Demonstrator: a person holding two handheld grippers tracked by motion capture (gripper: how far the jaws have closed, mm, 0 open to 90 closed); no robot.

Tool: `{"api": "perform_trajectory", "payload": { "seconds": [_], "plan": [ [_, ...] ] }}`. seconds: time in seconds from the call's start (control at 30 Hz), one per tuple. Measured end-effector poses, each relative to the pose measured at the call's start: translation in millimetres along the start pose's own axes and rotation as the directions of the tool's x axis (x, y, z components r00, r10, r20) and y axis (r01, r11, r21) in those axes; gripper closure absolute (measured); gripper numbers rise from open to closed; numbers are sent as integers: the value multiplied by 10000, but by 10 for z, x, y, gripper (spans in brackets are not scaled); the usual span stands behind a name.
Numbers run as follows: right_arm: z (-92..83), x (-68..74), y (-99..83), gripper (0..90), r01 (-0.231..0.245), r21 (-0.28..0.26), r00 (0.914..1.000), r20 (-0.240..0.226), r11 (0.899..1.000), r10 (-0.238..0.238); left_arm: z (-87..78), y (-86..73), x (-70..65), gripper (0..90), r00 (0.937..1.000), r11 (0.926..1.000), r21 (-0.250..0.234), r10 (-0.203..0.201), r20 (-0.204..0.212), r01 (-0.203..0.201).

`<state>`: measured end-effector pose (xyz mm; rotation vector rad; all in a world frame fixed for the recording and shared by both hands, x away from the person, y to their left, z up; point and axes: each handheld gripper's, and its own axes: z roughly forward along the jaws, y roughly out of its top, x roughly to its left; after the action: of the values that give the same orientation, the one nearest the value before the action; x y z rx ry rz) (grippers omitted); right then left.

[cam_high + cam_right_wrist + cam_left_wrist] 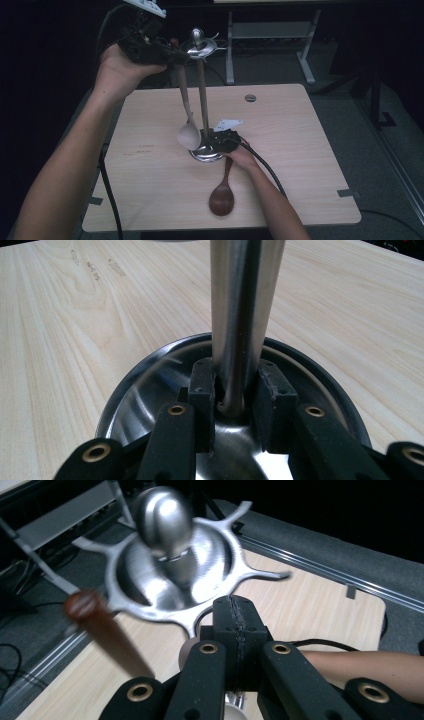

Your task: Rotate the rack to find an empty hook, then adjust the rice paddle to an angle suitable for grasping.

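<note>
right gripper (235,390) pinches the utensil stand's pole (242,315) to steady it; left gripper (235,625), jaws pressed on a pale spoon's handle (184,92), hangs it on the hook ring (175,575)

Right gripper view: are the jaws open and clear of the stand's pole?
No, the right gripper has its jaws clamped on the steel pole just above the round base.

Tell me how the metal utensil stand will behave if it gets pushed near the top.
The stand is likely top-heavy: a tall thin pole on a small round base, so apt to tip. Its polished steel looks slippery. The right gripper clamped on the pole at the base probably steadies it.
</note>
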<state>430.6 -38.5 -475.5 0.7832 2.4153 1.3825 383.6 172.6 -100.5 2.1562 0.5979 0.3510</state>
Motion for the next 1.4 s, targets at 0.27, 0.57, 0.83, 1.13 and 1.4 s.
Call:
{"api": "perform_trajectory", "payload": {
  "seconds": [0.27,0.57,0.83,1.13,1.4],
  "plan": [
    [0,-2,0,720,18,15,10000,9,10000,-18,-29,-66,145,900,9991,9988,-284,-402,-127,398],
    [0,1,0,720,47,26,10000,28,10000,-47,-60,-220,1,899,9998,9993,-358,-134,143,139],
    [3,7,0,712,100,17,9999,51,9999,-100,-81,-487,-107,899,9989,9998,-135,-165,449,171],
    [1,-7,0,711,-27,21,10000,-50,10000,27,44,-891,-159,899,9959,9988,139,-473,765,464],
    [-5,-1,-2,711,3,38,10000,15,10000,-3,225,-1382,-246,898,9944,9976,159,-682,808,671]
  ]
}}
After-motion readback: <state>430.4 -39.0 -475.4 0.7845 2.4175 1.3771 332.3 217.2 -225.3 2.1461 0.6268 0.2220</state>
